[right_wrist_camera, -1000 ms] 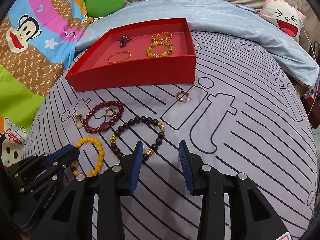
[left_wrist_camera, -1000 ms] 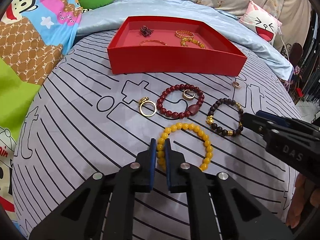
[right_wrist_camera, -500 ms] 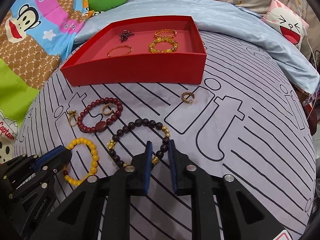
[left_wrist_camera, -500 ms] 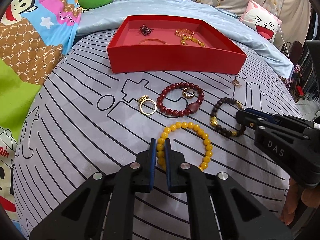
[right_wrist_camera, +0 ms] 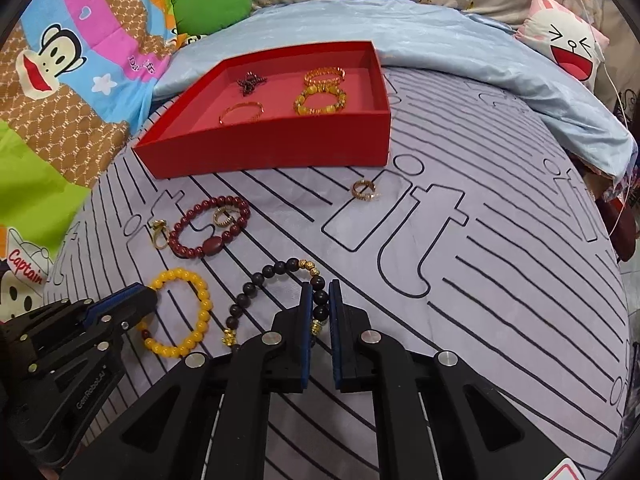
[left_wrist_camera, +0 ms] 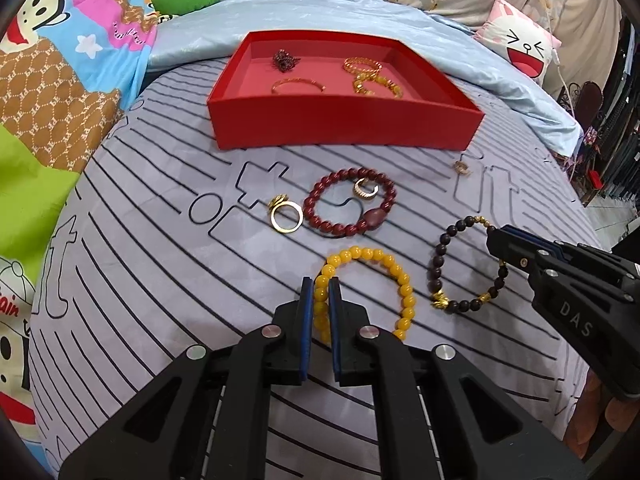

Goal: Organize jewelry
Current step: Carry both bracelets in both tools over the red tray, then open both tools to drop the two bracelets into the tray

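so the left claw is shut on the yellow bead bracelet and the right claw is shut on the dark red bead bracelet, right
Not quite. The left claw is shut on the yellow bead bracelet, but the right claw is shut on the dark brown bead bracelet with gold charms, as the right wrist view shows. The dark red bead bracelet lies untouched on the grey striped bedcover.

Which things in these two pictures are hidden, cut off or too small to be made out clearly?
- Left wrist view: the far side of the dark brown bead bracelet is hidden behind the right tool.
- Right wrist view: part of the yellow bead bracelet is hidden behind the left tool.
- Both views: the dark tangled piece in the red cardboard tray is too small to identify.
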`<state>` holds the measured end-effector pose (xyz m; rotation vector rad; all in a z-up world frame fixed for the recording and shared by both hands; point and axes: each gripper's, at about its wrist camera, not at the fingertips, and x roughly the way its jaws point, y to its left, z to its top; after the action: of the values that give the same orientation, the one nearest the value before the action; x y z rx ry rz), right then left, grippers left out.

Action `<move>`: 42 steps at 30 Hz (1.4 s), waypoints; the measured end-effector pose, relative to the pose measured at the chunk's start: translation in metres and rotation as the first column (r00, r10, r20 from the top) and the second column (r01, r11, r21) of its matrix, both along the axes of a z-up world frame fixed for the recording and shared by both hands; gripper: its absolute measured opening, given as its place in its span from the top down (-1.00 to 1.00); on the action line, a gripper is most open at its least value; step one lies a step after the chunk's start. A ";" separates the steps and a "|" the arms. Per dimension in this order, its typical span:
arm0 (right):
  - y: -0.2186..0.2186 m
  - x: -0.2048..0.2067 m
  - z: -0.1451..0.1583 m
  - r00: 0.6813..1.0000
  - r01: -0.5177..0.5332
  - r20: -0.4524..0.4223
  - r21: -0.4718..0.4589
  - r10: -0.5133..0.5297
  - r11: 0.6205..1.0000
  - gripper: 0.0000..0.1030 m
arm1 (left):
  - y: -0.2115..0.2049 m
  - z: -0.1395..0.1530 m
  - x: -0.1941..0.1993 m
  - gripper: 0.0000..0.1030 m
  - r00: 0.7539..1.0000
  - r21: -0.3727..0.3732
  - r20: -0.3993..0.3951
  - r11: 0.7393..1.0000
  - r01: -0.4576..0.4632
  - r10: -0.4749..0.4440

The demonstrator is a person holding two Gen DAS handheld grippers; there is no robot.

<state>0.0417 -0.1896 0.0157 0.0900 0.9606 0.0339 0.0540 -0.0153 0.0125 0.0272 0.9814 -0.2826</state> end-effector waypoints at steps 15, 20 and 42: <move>0.000 0.029 0.066 0.991 -0.029 0.129 0.021 0.026 0.999 0.85 | -0.007 0.073 0.029 0.86 0.993 -0.074 0.105 0.995 0.068 -0.060; -0.001 0.058 0.093 0.983 -0.038 0.182 0.029 0.033 0.999 0.85 | -0.013 0.105 0.058 0.86 0.982 -0.098 0.172 0.991 0.092 -0.074; -0.012 0.151 0.007 1.000 0.025 -0.003 0.068 -0.025 0.997 0.85 | -0.018 0.012 0.164 0.85 1.000 0.012 0.030 1.000 0.006 -0.006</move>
<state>0.1929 -0.2014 0.0222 0.1643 0.9605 0.0434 0.2178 -0.0330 0.0243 0.0453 0.9537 -0.2808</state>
